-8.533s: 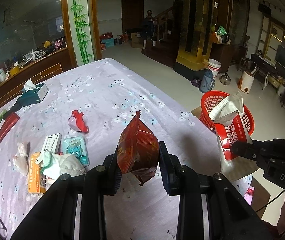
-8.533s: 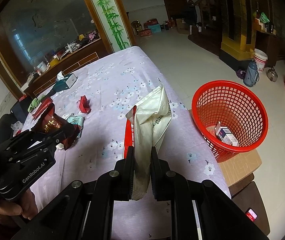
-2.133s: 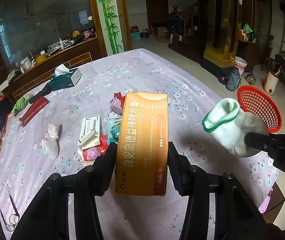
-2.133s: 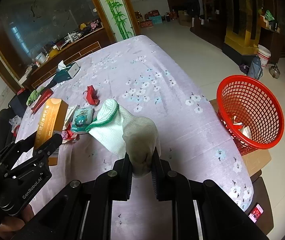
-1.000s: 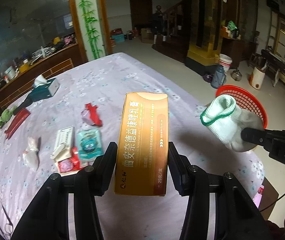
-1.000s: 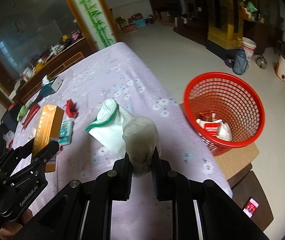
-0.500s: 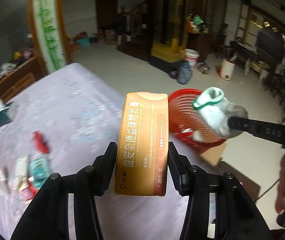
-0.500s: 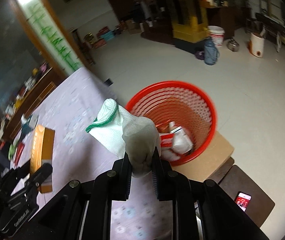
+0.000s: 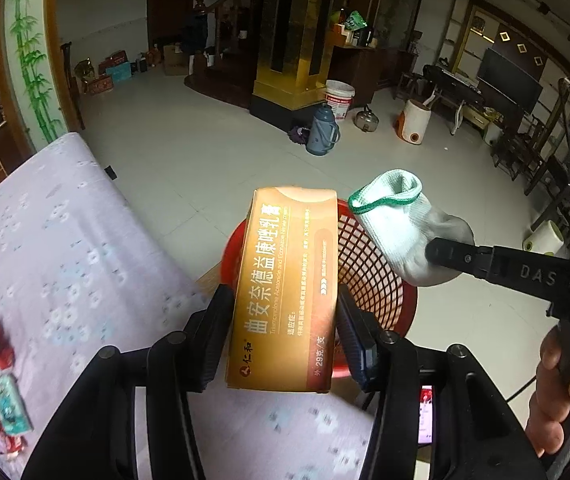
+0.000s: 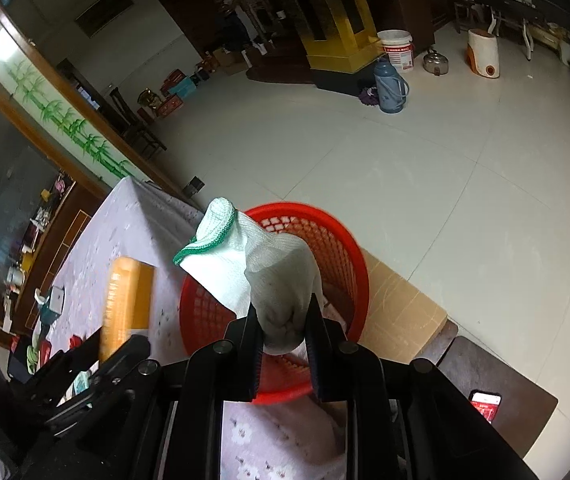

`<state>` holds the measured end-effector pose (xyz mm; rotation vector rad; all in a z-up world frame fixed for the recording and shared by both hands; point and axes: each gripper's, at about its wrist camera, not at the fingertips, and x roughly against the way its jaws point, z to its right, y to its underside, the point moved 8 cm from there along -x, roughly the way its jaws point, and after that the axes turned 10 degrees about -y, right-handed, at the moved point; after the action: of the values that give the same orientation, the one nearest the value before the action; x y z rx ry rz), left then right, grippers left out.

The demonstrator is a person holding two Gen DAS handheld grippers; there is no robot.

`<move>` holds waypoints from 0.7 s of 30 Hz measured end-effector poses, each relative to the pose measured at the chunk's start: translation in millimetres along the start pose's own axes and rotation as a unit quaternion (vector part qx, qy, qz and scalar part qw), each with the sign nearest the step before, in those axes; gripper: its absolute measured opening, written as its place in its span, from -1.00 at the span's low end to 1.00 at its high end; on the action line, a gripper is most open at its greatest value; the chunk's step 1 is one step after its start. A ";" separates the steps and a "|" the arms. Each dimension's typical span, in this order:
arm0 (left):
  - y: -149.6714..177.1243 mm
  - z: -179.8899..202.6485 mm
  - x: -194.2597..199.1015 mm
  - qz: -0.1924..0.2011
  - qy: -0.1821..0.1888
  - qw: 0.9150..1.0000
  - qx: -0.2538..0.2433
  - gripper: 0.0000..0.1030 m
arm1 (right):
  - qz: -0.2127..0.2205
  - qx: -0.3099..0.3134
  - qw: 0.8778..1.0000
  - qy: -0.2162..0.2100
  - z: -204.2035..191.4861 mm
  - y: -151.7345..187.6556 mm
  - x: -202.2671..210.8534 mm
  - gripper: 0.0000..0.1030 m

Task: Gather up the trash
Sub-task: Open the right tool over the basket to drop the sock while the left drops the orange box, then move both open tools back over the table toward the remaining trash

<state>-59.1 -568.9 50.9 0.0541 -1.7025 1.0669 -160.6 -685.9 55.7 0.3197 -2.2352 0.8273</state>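
On the left, the floral tablecloth (image 9: pixel 65 248) carried scattered wrappers (image 9: pixel 3 408) at eight o'clock. The left gripper (image 9: pixel 283 334) clamped an orange box (image 9: pixel 285 292) upright over the red basket (image 9: pixel 377 280). At three o'clock, the right gripper (image 10: pixel 283 320) pinched a white glove (image 10: pixel 261 272), hanging above the basket's rim (image 10: pixel 341 240).

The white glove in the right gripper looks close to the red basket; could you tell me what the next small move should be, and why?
Probably open the right gripper and let the white glove drop. In the right wrist view it hangs over the mouth of the red basket, while the orange box seems nearer the rim.
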 end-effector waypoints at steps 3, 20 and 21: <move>-7.4 2.8 -7.6 -0.002 0.002 1.000 0.008 0.21 | -0.002 -0.002 1.000 -0.001 3.2 -7.6 -9.2 -0.56; 63.7 -73.6 63.2 -0.013 -0.092 0.992 0.090 0.33 | -0.068 0.110 0.990 -0.065 -67.8 45.8 -42.4 -0.19; 70.5 -81.1 67.9 -0.016 -0.093 0.991 0.099 0.33 | -0.078 0.118 0.987 -0.076 -79.8 56.2 -45.5 -0.19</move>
<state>-63.5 -442.4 62.8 0.3150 -1.7496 1.2348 -109.9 -592.2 40.0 0.6827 -2.2189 1.0121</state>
